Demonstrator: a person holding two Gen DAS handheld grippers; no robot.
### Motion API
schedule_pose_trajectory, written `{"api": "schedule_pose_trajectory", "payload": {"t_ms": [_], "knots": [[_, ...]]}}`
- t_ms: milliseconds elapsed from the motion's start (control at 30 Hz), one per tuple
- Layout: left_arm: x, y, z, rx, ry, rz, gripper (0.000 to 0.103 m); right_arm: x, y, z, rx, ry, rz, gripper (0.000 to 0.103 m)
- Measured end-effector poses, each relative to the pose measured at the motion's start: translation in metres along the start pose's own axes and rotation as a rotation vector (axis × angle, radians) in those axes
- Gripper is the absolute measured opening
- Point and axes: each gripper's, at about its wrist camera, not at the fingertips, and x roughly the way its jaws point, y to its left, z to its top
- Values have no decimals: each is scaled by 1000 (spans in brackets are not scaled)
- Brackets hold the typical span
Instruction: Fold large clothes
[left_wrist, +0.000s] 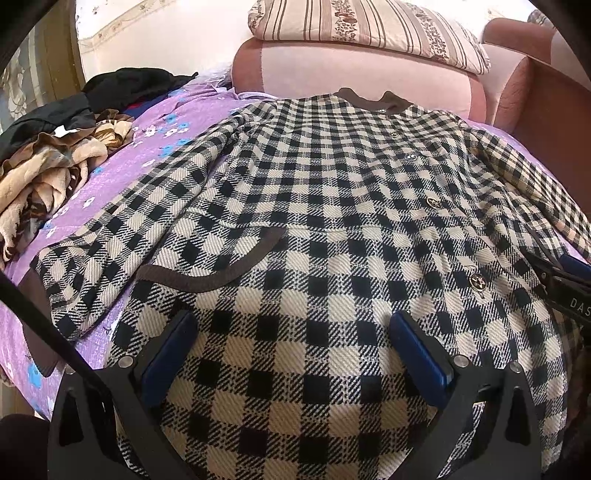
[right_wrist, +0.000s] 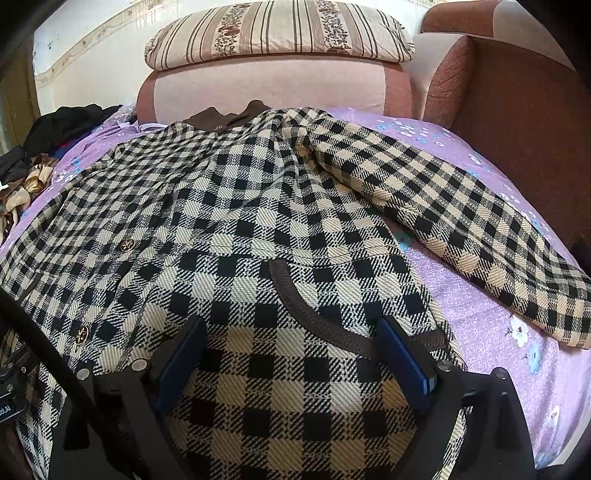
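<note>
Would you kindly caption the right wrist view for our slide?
Open right gripper poised over a black-and-cream checked coat spread flat on a purple floral bedsheet.

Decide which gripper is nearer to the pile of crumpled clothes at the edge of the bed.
Left. The left gripper hovers over the coat's side nearest the pile of crumpled clothes; the right gripper is over the opposite side, farther away.

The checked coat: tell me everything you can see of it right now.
The checked coat is woven black-and-cream check with brown collar trim, brown-edged pockets and gold star buttons down the front. It lies face up, flat on the purple floral bedspread, collar toward the sofa, both sleeves spread outward. The left gripper and right gripper are open over its hem.
</note>
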Motion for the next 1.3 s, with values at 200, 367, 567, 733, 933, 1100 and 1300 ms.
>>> {"api": "schedule_pose_trajectory", "payload": {"t_ms": [200, 367, 567, 733, 933, 1100, 1300], "knots": [[0, 1, -3, 1, -3, -3, 103, -1, 0, 0, 0, -1, -2, 95], [0, 1, -5, 1, -6, -3, 103, 0, 1, -1, 0, -2, -4, 95], [0, 1, -4, 7, 0, 2, 103, -1, 2, 0, -3, 0, -9, 95], [-7, 9, -4, -17, 12, -29, 103, -1, 2, 1, -7, -2, -13, 95], [-33, 18, -6, -57, -23, -42, 103, -14, 0, -3, -1, -50, -47, 96], [-59, 21, -10, -69, -58, -30, 103, -22, 2, -8, -27, -37, -90, 96], [-81, 20, -12, -101, -84, -25, 103, -39, 1, -11, -31, -32, -145, 96]]}}
